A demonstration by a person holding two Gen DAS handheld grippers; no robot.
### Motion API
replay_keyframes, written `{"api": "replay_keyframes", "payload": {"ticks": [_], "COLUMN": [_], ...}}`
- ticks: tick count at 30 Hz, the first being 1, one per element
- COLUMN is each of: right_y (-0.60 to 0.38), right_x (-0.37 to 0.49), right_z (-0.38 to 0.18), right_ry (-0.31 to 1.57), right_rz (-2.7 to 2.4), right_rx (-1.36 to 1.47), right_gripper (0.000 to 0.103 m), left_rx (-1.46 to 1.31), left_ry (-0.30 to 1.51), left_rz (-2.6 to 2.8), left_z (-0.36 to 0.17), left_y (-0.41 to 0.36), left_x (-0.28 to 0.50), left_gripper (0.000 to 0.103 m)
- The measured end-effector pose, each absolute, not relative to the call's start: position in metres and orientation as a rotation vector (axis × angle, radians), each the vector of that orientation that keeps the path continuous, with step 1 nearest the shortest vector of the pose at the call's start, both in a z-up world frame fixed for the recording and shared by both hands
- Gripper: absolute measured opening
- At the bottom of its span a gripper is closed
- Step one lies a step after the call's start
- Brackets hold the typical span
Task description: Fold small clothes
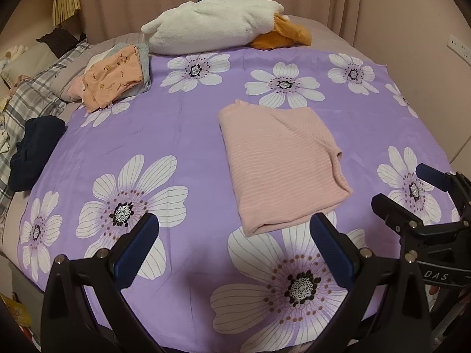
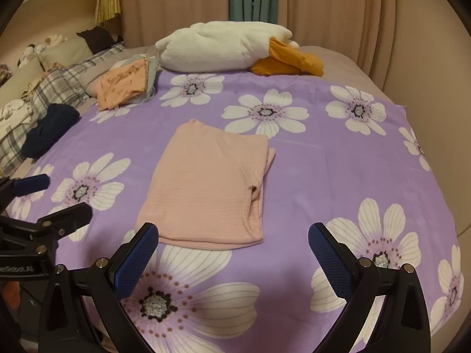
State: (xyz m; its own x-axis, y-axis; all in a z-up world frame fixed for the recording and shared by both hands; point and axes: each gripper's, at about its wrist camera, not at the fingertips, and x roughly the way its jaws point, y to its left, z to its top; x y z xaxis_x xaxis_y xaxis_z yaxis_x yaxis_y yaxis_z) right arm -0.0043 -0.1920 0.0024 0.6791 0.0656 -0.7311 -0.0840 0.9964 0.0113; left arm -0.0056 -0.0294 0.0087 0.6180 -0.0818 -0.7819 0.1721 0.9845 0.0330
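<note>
- While nothing lies between them, the left gripper (image 1: 234, 247) stands with its blue-padded fingers (image 1: 138, 250) spread wide, hovering above the bedspread just short of the garment's near edge; the right gripper (image 2: 234, 260) stands the same way, fingers (image 2: 328, 261) fully apart and empty; this reads as hands drawn clear of a piece just laid down, so that the fold is left undisturbed.
- Each gripper shows at the edge of the other's view (the right one at the far right of the left wrist view), so the two flank the garment side by side, a fitting stance for working both of its corners at once.
- Between and just ahead of the fingers lies the pink top (image 2: 206, 188); it is a soft ribbed knit with faint pale stripes, folded into a neat flat rectangle with one sleeve tucked along its right side; the fold looks finished, or nearly so.
- It rests near the middle of the purple bedspread (image 1: 191, 135), a smooth, thin cloth printed with large white flowers; the flat open area probably serves as the folding surface.
- At the far left corner sits a stack of folded clothes (image 1: 117, 76), an orange printed piece on top, likely the finished pile and the top's destination.
- Beyond lie a fluffy white plush toy (image 1: 212, 29) with orange parts, a dark navy bundle (image 1: 35, 153) and plaid bedding (image 1: 32, 100).
</note>
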Motion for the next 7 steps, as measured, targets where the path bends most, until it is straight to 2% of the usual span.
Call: {"api": "replay_keyframes", "payload": {"ticks": [7], "right_y": [-0.1919], "right_x": [-0.0069], "right_z": [0.0021], "right_ry": [0.833], "right_rz": [0.081], "right_rx": [-0.005], "right_gripper": [0.101], "left_rx": [0.101], "left_ry": [0.894], "left_rz": [-0.16], "left_z": [0.0097], "left_y": [-0.0308], "left_x": [-0.0058], "left_gripper": [0.103]}}
